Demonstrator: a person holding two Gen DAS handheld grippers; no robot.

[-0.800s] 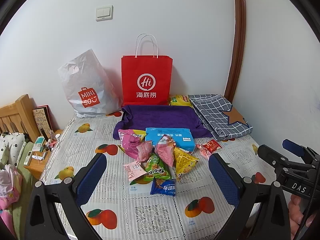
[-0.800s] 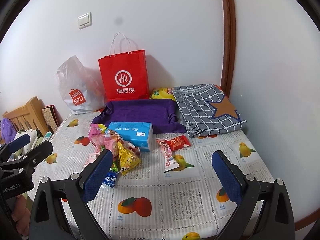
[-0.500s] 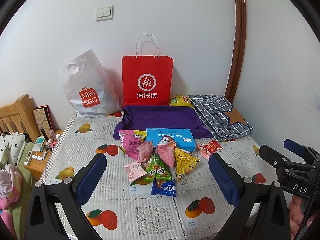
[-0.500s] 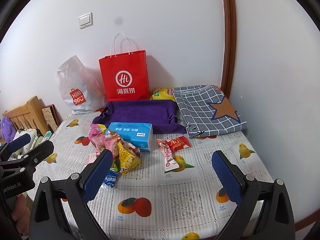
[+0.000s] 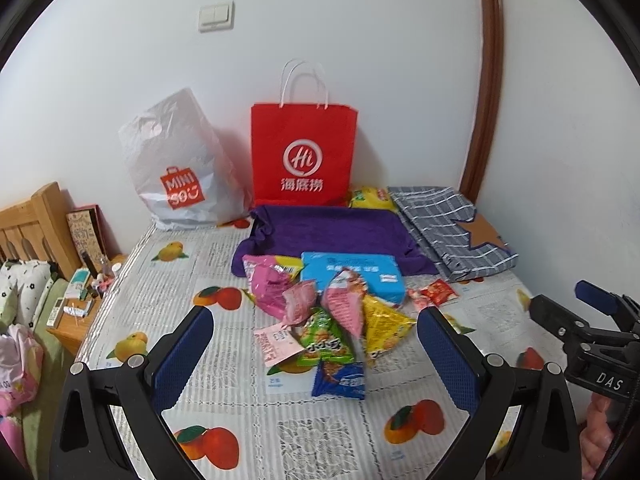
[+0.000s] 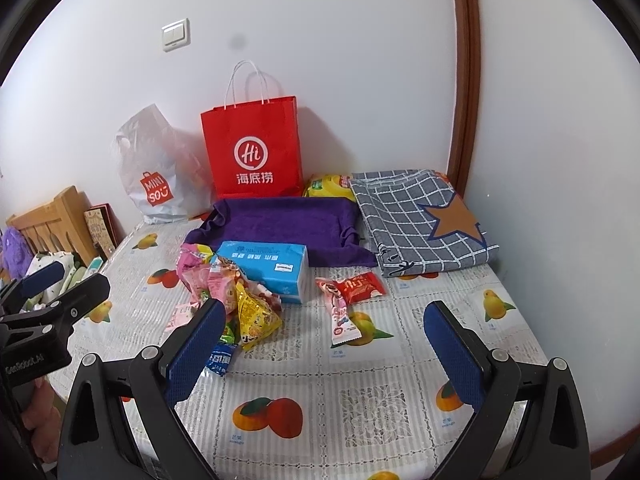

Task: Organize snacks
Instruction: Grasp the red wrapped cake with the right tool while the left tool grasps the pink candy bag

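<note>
Two claws are hovering wide open and empty: we are holding the left gripper (image 5: 314, 336) just short of the snack pile (image 5: 320, 316), which is lying directly ahead between its spread pads, while the right gripper (image 6: 324, 334) is facing the red packet (image 6: 362, 286) and pink wrapper (image 6: 342, 316) ahead, with the pile off its left pad. To start well, we are judging it best to single out an outlying packet, such as the blue packet (image 5: 339, 379) nearest the left claw, rather than clamping several overlapping bags.

We are in a home bedroom: a wooden headboard (image 5: 36, 220) and bedding (image 5: 24, 292) left of the tongs, shopping bags (image 5: 304, 156) ahead.
</note>
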